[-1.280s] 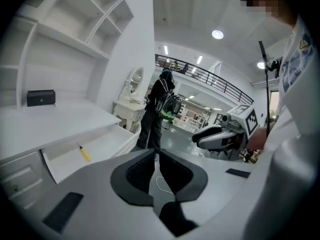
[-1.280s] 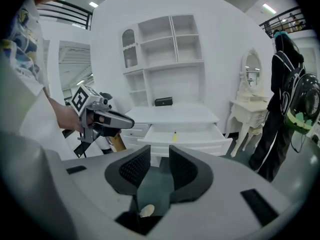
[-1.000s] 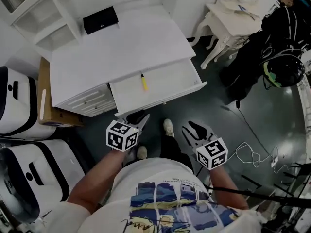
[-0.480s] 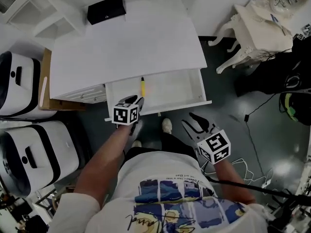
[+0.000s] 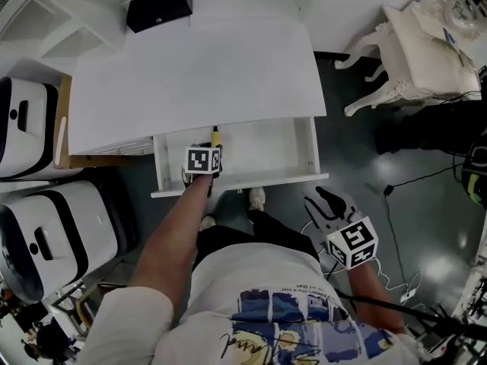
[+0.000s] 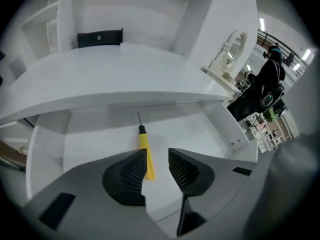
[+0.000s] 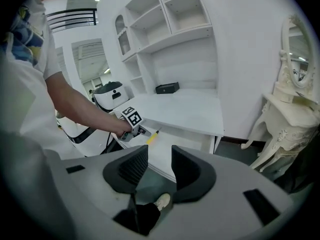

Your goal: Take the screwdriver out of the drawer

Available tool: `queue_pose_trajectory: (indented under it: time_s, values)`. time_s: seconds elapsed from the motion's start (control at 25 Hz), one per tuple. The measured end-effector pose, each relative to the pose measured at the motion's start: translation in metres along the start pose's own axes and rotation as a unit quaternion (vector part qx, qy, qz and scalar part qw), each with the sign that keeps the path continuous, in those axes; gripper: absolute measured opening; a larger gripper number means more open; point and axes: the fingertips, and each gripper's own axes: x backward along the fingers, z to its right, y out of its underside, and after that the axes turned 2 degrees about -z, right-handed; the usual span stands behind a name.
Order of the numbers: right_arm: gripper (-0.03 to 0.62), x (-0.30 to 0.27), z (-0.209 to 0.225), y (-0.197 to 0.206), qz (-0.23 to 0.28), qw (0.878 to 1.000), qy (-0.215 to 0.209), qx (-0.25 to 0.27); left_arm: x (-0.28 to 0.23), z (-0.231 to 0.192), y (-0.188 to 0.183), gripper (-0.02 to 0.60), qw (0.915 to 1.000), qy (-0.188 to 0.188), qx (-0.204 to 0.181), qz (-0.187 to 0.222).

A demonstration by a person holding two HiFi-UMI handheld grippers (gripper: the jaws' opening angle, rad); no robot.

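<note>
A broad white wooden desk (image 5: 198,74) stands with its shallow white drawer (image 5: 266,154) pulled open toward the person. Over the left part of that drawer hangs the left gripper (image 6: 157,166), pointing steeply down into it; its ribbed black jaws are opening and press on nothing. The right gripper (image 7: 160,166) is held outside the drawer, off its front right corner above the dark floor, jaws spread wide with nothing between them. The slim yellow-handled screwdriver (image 6: 144,149) lies flat on the drawer's floor, left of centre, metal tip toward the drawer's back wall. Its handle end shows in the left gripper's gap, hard against the left jaw.
</note>
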Motion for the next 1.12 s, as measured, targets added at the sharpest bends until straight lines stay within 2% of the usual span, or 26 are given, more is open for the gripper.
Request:
queue_pose_trajectory:
  time_s: [0.4,0.64,0.72,1.12]
  values:
    - [0.159,-0.007,0.026,0.011,-0.020,0.999,-0.005,-0.029,-0.038,-0.015,0.006,0.138,0.9987,-0.033,0.029,-0.027]
    - [0.153,-0.011,0.032,0.012,-0.024,0.999,-0.008,-0.032,-0.046,-0.023,0.013,0.119,0.9968,-0.057,0.019,-0.053]
    - [0.153,-0.011,0.032,0.014,-0.024,0.999,-0.008,-0.033,-0.047,-0.024,0.015,0.092,0.9967,-0.057,0.019,-0.055]
    - [0.146,-0.019,0.028,0.008,-0.022,0.999,-0.021,-0.025,-0.034,-0.018,0.019,0.081,0.9975,-0.028,0.009,-0.064]
